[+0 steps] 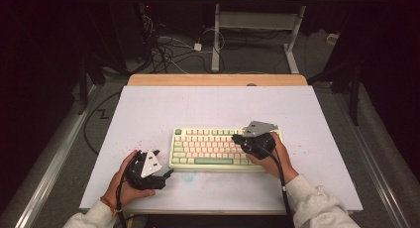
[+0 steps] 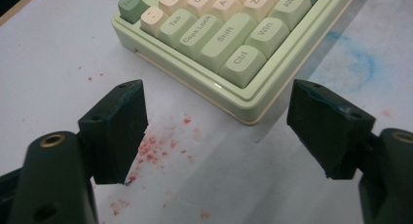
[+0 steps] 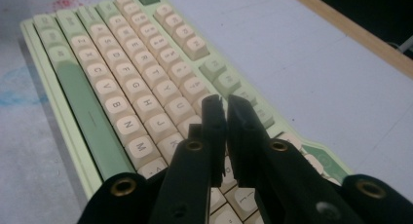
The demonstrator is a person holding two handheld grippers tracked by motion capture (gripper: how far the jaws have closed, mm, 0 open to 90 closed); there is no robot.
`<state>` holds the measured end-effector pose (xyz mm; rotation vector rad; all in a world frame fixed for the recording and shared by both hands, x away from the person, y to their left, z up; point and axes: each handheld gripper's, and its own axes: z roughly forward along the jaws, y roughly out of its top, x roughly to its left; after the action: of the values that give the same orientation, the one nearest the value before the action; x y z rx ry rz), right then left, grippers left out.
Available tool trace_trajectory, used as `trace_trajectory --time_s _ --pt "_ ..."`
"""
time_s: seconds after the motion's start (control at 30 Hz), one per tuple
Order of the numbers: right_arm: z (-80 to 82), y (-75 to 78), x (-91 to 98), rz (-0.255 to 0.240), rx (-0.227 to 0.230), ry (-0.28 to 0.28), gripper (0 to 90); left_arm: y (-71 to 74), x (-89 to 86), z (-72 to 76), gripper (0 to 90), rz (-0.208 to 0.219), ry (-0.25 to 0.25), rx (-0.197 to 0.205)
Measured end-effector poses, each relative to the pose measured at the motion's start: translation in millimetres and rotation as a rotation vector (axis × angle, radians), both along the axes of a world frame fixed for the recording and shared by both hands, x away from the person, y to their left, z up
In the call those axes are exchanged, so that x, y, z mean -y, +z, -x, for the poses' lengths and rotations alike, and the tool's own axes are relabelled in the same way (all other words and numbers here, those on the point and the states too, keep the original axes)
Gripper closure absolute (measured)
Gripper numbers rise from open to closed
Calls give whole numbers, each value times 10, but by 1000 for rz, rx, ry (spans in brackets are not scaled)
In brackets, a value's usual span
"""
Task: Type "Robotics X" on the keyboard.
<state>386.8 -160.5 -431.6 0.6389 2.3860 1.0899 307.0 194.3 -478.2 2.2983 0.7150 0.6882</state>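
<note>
The keyboard (image 1: 223, 148) lies near the worktop's front edge, about midway along it. The right gripper (image 3: 225, 104), jaws nearly clenched on nothing, hovers over the keys at its right end, so key-pressing looks like the step in hand. Next it needs a straight dab down on one key. The left gripper (image 2: 216, 131) rests released off the keyboard's front-left corner.

White table (image 1: 148, 109) bearing a green keyboard (image 1: 208, 148)

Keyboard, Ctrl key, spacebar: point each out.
keyboard (image 1: 213, 147), high view, middle of the key field.
Ctrl key (image 2: 242, 63), left gripper view, top of the keycap.
spacebar (image 3: 87, 121), right gripper view, middle of the long green bar.
</note>
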Motion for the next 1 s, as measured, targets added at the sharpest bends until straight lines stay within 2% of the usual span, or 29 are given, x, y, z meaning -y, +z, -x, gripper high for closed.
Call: trace_trajectory --time_s 0.1,0.17,0.33,0.5,0.67,0.83,1.0 --pt "36 54 43 -23 14 -3 819 -1 -1 0 228 -7 3 3" --pt "64 84 69 -30 40 -1 783 0 -4 -1 229 -3 6 2" --pt "131 135 130 -60 72 -13 640 6 -7 4 238 2 6 5" --pt "203 166 210 -90 98 -27 454 9 -13 5 239 3 8 7" --pt "297 148 308 -95 135 -72 331 24 -25 11 257 25 -4 -3" --pt "396 132 416 -103 175 -113 272 29 -28 9 257 30 -1 -6" --pt "477 96 527 -113 187 -141 257 32 -30 8 257 24 4 -3"
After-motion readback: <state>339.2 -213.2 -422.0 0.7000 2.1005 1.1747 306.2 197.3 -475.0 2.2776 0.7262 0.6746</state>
